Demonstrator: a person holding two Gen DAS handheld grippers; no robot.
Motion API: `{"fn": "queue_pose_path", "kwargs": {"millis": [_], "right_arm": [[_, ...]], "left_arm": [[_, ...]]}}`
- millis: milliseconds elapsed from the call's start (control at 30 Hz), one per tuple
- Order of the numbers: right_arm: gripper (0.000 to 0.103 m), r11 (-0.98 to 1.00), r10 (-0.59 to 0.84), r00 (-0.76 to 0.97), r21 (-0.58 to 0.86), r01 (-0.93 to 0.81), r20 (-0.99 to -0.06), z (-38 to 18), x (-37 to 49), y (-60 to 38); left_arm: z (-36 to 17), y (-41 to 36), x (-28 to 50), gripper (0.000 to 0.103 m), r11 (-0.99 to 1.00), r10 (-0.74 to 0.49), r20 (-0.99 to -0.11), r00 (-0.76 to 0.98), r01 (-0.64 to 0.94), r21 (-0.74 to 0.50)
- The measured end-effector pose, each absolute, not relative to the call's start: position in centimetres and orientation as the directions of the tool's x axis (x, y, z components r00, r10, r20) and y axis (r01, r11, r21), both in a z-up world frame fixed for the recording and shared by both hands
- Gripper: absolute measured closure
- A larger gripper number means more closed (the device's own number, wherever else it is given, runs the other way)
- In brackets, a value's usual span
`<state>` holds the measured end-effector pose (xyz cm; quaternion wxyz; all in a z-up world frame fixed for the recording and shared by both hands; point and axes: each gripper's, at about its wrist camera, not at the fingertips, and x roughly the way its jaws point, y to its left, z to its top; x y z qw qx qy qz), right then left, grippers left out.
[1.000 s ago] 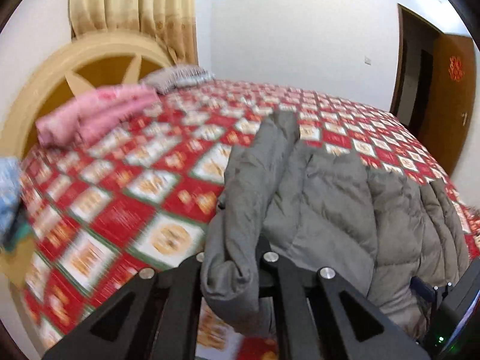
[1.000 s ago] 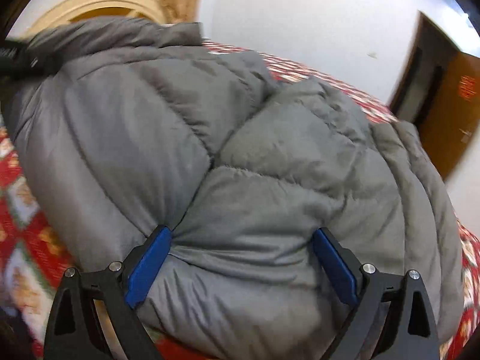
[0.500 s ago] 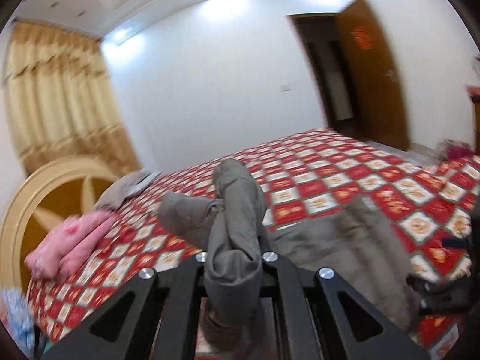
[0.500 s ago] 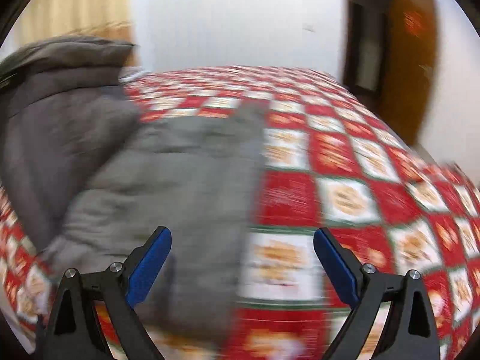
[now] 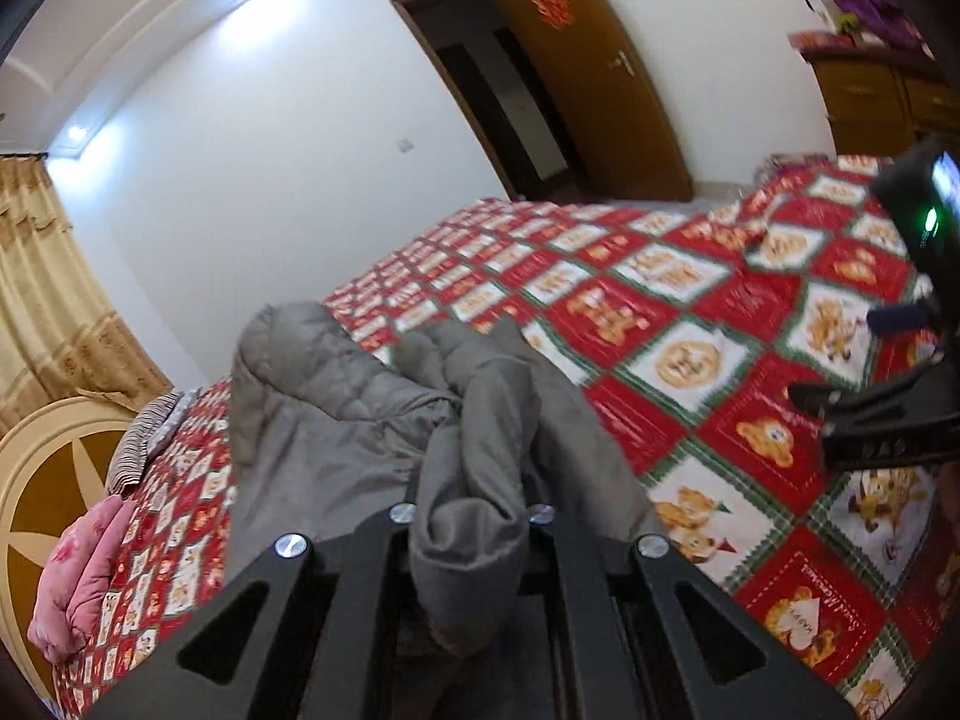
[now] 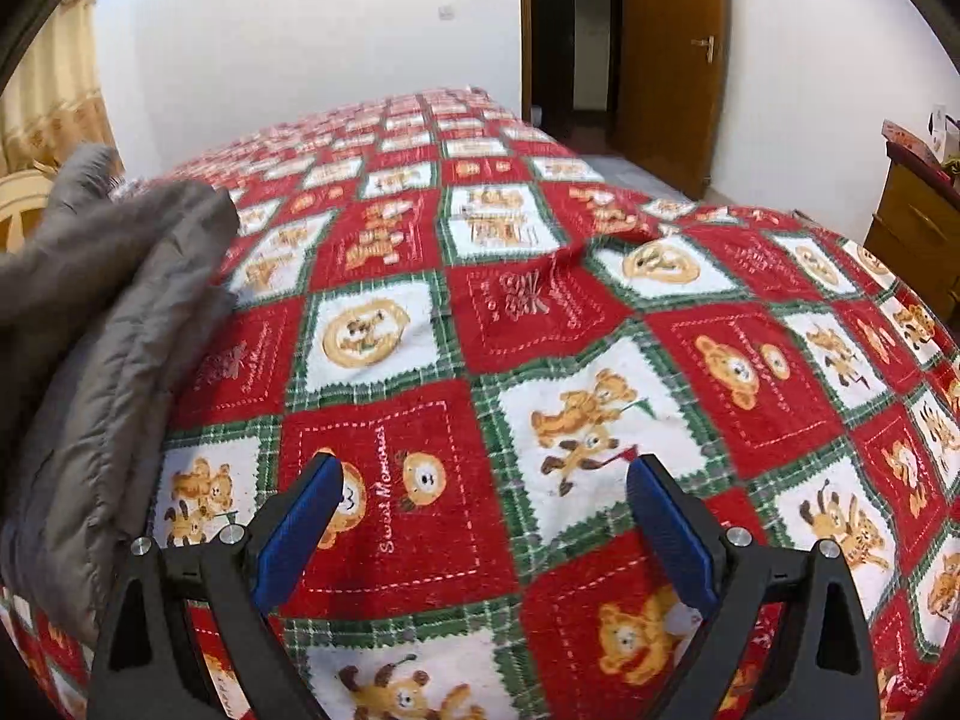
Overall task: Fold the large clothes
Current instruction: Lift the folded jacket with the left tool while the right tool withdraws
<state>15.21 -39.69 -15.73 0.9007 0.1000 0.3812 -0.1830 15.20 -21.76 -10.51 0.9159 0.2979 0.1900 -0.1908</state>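
A grey puffer jacket (image 5: 336, 420) lies bunched on the red patterned bedspread (image 5: 690, 312). My left gripper (image 5: 471, 516) is shut on a fold of the jacket, and the fabric hangs down between the fingers. In the right wrist view the jacket (image 6: 102, 324) lies along the left edge. My right gripper (image 6: 483, 498) is open and empty, with blue pads (image 6: 300, 534), above bare bedspread (image 6: 540, 312) to the right of the jacket. The right gripper also shows in the left wrist view (image 5: 888, 414) at the right edge.
A pink folded blanket (image 5: 78, 582) and a striped pillow (image 5: 144, 444) lie by the cream headboard (image 5: 36, 480). A brown door (image 6: 666, 54) stands open beyond the bed. A wooden dresser (image 6: 918, 222) stands at the right.
My right gripper has come off the jacket and swung right over bare bedspread. My left gripper has lifted and turned with the fold held in it.
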Motion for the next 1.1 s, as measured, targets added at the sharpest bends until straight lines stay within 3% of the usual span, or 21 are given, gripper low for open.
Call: {"fn": "queue_pose_path", "kwargs": {"millis": [367, 467, 533, 700, 867, 933, 1100], "right_arm": [[0.007, 0.899, -0.338, 0.648, -0.031, 0.437, -0.683, -14.0, 14.0, -40.6], [0.007, 0.891, -0.347, 0.644, -0.025, 0.453, -0.682, -14.0, 13.9, -41.5], [0.007, 0.888, -0.347, 0.645, -0.017, 0.460, -0.681, -13.9, 13.7, -42.0], [0.007, 0.880, -0.354, 0.638, -0.012, 0.476, -0.684, -14.4, 13.6, -43.0], [0.007, 0.877, -0.336, 0.644, 0.022, 0.480, -0.688, -14.5, 13.4, -43.8], [0.007, 0.879, -0.325, 0.644, 0.031, 0.477, -0.693, -14.6, 13.4, -43.9], [0.007, 0.880, -0.327, 0.641, 0.024, 0.475, -0.695, -14.7, 13.5, -43.7]], "left_arm": [[-11.7, -23.1, 15.3, 0.092, 0.742, -0.208, -0.485, 0.849, 0.460, 0.488], [-10.9, -23.6, 14.5, 0.083, 0.741, -0.196, -0.476, 0.857, 0.447, 0.501], [-10.0, -23.9, 14.0, 0.068, 0.744, -0.207, -0.463, 0.862, 0.446, 0.497], [-6.9, -24.1, 12.1, 0.045, 0.750, -0.248, -0.398, 0.883, 0.435, 0.498], [-3.6, -22.3, 12.1, 0.035, 0.781, -0.216, -0.337, 0.916, 0.369, 0.503], [-2.2, -20.7, 12.9, 0.015, 0.812, -0.182, -0.301, 0.936, 0.316, 0.491], [-0.4, -15.6, 16.8, 0.011, 0.862, -0.042, -0.239, 0.970, 0.156, 0.482]]}}
